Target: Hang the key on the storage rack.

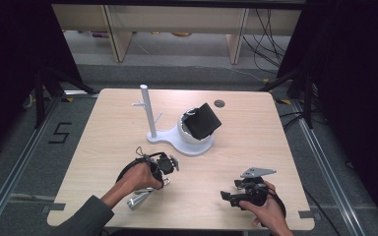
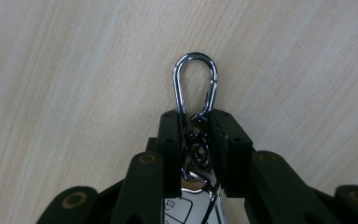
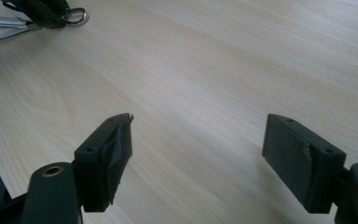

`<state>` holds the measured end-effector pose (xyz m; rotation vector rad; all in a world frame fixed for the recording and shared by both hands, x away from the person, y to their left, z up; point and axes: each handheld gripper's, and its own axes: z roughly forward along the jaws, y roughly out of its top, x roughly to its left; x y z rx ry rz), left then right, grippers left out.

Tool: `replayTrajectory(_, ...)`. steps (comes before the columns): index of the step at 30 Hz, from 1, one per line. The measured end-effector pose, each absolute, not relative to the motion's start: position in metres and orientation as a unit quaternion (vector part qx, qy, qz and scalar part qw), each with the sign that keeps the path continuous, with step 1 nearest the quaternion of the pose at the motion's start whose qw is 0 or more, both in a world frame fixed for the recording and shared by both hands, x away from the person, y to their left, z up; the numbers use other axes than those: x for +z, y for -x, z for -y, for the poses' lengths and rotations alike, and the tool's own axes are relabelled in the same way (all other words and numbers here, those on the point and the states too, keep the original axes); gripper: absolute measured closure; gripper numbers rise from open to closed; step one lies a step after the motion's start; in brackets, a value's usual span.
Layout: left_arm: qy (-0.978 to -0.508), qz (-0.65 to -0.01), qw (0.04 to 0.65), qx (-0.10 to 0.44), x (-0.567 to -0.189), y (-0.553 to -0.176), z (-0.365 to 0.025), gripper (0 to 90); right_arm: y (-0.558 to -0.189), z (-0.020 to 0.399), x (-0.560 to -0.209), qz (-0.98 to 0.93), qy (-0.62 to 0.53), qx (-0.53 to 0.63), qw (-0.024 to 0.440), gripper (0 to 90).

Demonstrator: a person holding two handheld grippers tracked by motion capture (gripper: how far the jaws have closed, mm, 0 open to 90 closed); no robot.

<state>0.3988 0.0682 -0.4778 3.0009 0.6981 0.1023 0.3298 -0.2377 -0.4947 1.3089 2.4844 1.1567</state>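
A keychain lies on the pale wooden table [image 1: 256, 132]. Its chrome snap hook [image 2: 196, 79] points away from my left gripper [image 2: 196, 116], whose jaws are shut on the short chain [image 2: 196, 151] behind the hook. A silver fob [image 2: 191, 205] trails back under the jaws. From above, the left gripper [image 1: 161, 181] is at the near left of the table, pointing down, with the silver fob [image 1: 140, 198] lying beside the hand. My right gripper [image 3: 198, 154] stands open over bare wood, nothing between its pads. It sits at the near right [image 1: 230, 191].
A white stand [image 1: 147, 113] with a thin upright post and side pegs stands mid-table. On its base rests a white rounded holder with a black block [image 1: 203, 121] tilted in it. A round cable hole [image 1: 219, 103] lies at the far edge.
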Motion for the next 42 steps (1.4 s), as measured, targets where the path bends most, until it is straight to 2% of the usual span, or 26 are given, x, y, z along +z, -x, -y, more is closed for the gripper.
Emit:
replayTrajectory(12,-0.978,-0.203,0.027,0.047,-0.478,-0.395,-0.067,75.0,-0.329,0.239,-0.494,-0.815,-0.438,0.375,0.053,25.2)
replayTrajectory(26,-0.974,-0.218,0.052,0.035,-0.470,-0.396,-0.082,75.2,-0.331,0.240,-0.495,-0.813,-0.442,0.375,0.050,25.4)
replayTrajectory(34,-0.970,-0.230,0.069,0.031,-0.454,-0.398,-0.091,75.2,-0.330,0.240,-0.495,-0.813,-0.445,0.372,0.049,25.4)
replayTrajectory(42,-0.964,-0.248,0.087,0.041,-0.422,-0.403,-0.109,75.2,-0.331,0.240,-0.496,-0.810,-0.446,0.377,0.053,25.4)
